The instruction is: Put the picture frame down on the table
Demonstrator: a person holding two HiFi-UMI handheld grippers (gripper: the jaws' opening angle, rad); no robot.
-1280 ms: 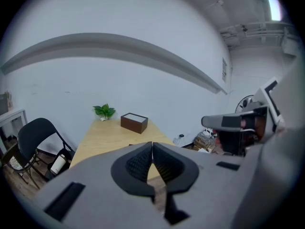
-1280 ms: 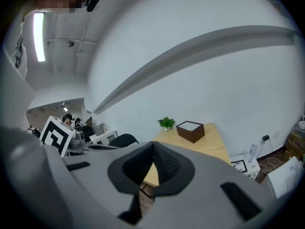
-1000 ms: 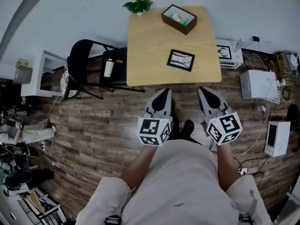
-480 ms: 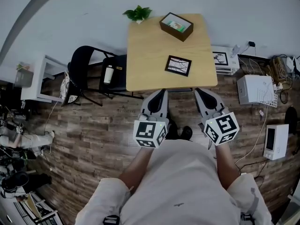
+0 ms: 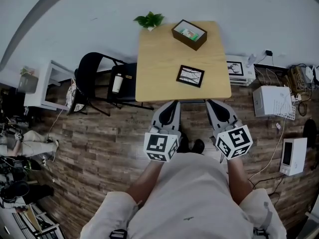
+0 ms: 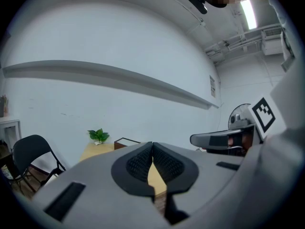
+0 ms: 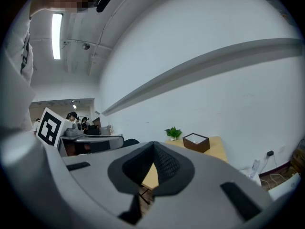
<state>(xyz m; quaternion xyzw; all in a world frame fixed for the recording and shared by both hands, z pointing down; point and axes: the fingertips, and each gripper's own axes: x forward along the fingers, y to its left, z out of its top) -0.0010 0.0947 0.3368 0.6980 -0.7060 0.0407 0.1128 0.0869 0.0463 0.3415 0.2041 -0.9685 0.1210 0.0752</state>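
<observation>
The picture frame, black-edged with a white branch drawing, lies flat on the wooden table, near its front edge. My left gripper and right gripper hover side by side just short of that edge, above the floor. Both are shut and hold nothing. In the left gripper view the left gripper has its pads meeting, with the table showing behind them. The right gripper looks the same in the right gripper view. The jaws hide the frame in both gripper views.
A brown open box and a small green plant stand at the table's far side. A black folding chair with a bottle is left of the table. Another framed picture, white appliances and cables lie at the right.
The picture frame lies where it lay on the table. Both grippers stay shut and empty before the table's front edge; the left one has lifted a little.
</observation>
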